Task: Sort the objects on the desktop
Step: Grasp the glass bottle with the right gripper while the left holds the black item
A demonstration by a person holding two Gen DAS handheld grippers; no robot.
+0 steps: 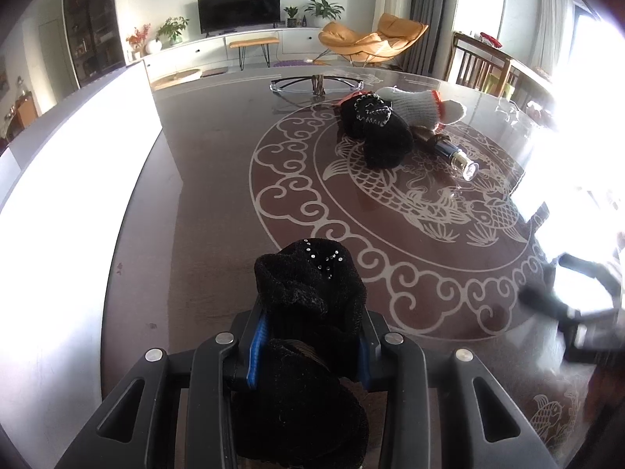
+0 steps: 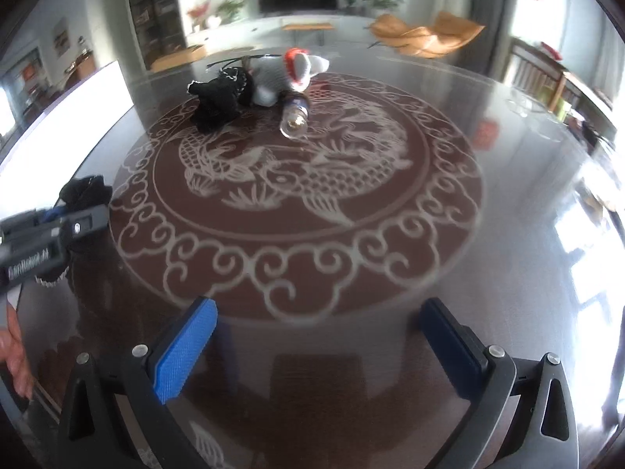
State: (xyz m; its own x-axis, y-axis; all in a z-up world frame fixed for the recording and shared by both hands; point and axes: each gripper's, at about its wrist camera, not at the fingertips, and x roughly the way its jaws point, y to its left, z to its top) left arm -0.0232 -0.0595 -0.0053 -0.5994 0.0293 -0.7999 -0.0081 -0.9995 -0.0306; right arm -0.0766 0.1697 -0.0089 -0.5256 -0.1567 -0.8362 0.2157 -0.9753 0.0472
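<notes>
I see my left claw point(image 1: 308, 336) clenched on a black glove point(image 1: 308, 293) that hides its pads, right claw point(image 2: 316, 348) released above the worktop point(image 2: 390, 312), its glare-washed right edge unreadable.

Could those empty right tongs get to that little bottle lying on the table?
Probably yes: the right tongs are open and empty, and only bare table lies between them and the bottle, whose cap end faces them.

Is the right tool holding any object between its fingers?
No, the right tool stands open with only bare table showing between its fingers.
</notes>
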